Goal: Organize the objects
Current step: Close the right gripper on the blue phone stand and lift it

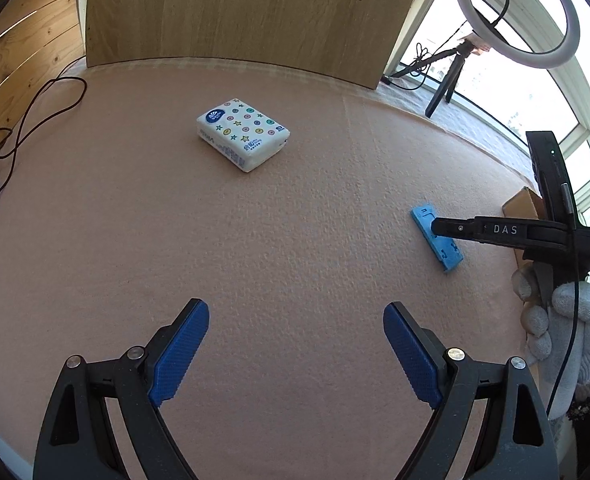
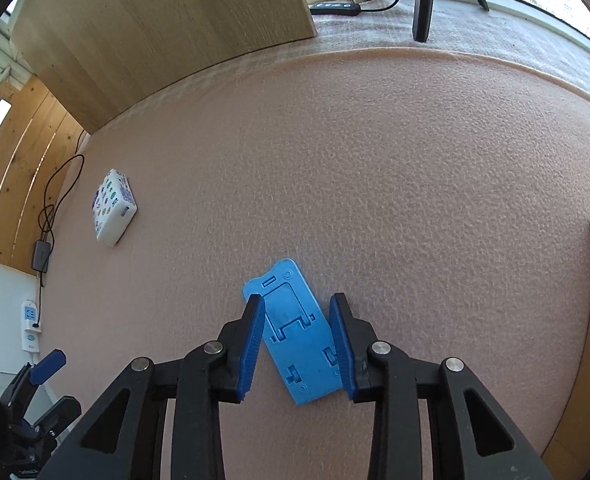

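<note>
A flat blue phone stand lies on the pink foam mat. My right gripper points down over it, and its blue pads sit against the stand's two long edges. In the left wrist view, one black finger of the right gripper crosses the stand, and a gloved hand holds that gripper. A white tissue pack with coloured dots lies apart at the back of the mat; it is also at the left in the right wrist view. My left gripper hovers open over bare mat with nothing between its fingers.
A wooden board stands along the back edge of the mat. A ring light on a tripod stands by the window at the right. A cardboard box sits at the right edge, and a dark cable lies at the left.
</note>
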`<action>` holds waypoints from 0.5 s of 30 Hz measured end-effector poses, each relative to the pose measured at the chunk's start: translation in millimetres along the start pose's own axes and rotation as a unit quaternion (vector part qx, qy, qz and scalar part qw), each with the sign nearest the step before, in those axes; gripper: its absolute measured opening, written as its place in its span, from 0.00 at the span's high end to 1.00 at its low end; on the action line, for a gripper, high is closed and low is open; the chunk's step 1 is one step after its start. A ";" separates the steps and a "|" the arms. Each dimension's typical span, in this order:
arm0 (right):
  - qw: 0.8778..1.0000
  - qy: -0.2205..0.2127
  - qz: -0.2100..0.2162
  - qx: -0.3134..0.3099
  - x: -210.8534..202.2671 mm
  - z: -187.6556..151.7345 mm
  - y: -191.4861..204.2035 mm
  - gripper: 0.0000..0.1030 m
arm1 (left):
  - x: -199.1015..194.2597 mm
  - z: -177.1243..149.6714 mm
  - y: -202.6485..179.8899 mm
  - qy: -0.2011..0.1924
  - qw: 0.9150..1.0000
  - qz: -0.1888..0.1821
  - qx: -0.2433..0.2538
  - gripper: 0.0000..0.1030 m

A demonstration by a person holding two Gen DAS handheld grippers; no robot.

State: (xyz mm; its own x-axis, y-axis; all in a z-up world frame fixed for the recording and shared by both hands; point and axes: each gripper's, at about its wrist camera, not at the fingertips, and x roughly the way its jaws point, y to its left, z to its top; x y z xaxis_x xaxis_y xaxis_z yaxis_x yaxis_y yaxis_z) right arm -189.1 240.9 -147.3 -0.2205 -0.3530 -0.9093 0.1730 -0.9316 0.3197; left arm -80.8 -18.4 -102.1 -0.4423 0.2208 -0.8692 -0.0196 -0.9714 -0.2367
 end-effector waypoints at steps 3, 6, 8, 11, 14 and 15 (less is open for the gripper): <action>1.000 0.001 -0.008 -0.009 0.2 -9.6 7.4 0.80 | 3.5 1.6 -5.0 0.001 1.000 -0.003 0.006 0.11; 1.000 -0.007 -0.015 -0.020 -0.6 -18.9 13.8 0.80 | 7.3 2.9 -9.3 0.003 1.000 -0.007 0.011 0.12; 0.999 -0.005 -0.015 -0.027 -0.8 -25.1 19.3 0.81 | 9.4 2.4 -13.5 0.004 1.000 -0.011 0.018 0.12; 1.000 0.011 0.013 -0.019 -0.6 -38.0 24.5 0.81 | 13.8 0.1 -21.7 0.009 0.999 -0.018 0.034 0.12; 0.998 0.030 0.050 -0.017 -0.4 -53.2 30.9 0.81 | 19.5 -5.0 -31.1 0.018 0.998 -0.027 0.049 0.12; 0.997 0.041 0.068 -0.017 0.4 -57.5 32.8 0.81 | 22.0 -6.4 -34.8 0.022 0.998 -0.031 0.054 0.12</action>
State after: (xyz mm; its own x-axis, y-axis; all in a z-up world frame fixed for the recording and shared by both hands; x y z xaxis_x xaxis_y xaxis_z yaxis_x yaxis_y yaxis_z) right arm -128.3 215.2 -152.5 -0.1146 -0.4669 -0.8769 0.2284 -0.8714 0.4341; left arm -84.1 20.8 -115.8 -0.3976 0.2812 -0.8734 -0.1436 -0.9592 -0.2435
